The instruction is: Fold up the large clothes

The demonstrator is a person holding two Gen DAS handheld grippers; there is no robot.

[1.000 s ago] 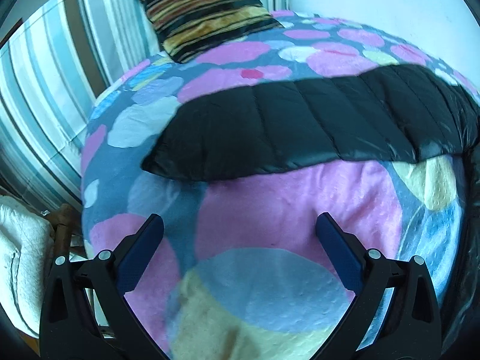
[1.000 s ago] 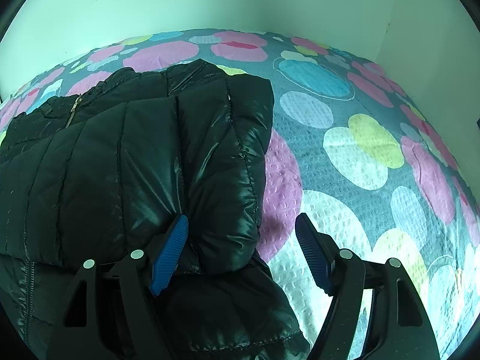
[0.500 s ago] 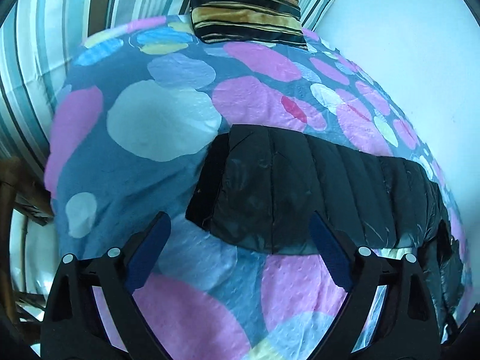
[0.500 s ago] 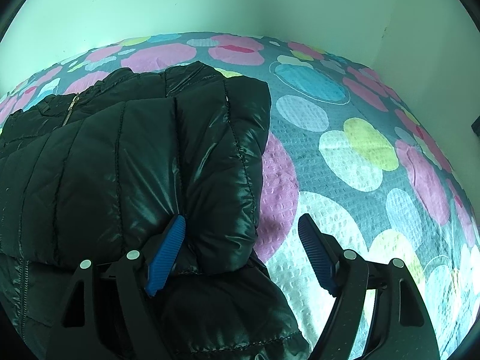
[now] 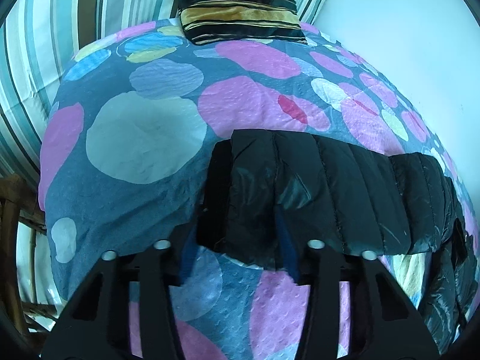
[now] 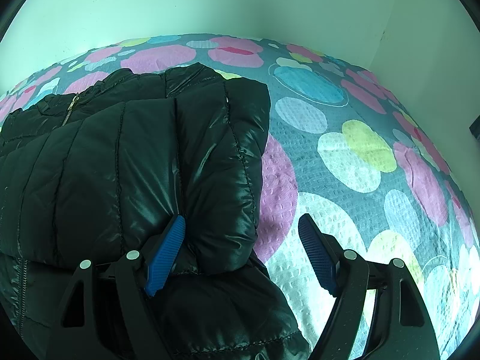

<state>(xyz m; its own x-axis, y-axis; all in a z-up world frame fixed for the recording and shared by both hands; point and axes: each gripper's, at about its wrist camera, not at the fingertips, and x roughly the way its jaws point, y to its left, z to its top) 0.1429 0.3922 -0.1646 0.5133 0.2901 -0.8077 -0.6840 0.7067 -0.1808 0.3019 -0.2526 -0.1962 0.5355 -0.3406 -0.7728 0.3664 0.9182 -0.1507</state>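
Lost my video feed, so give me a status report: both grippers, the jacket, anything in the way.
Left gripper closing around the sleeve end. Right gripper open, straddling the black jacket edge. Striped cushion well clear.

One black quilted puffer jacket (image 6: pixel 120 165), one circle-patterned bedspread (image 5: pixel 135 138), one striped velvet cushion (image 5: pixel 240 9), two black blue-padded grippers (image 5: pixel 237 258) (image 6: pixel 241 252).

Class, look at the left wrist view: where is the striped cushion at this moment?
The striped cushion sits at the top centre of the left wrist view, at the far end of the spotted bedspread, against the striped curtain, well beyond the black jacket.
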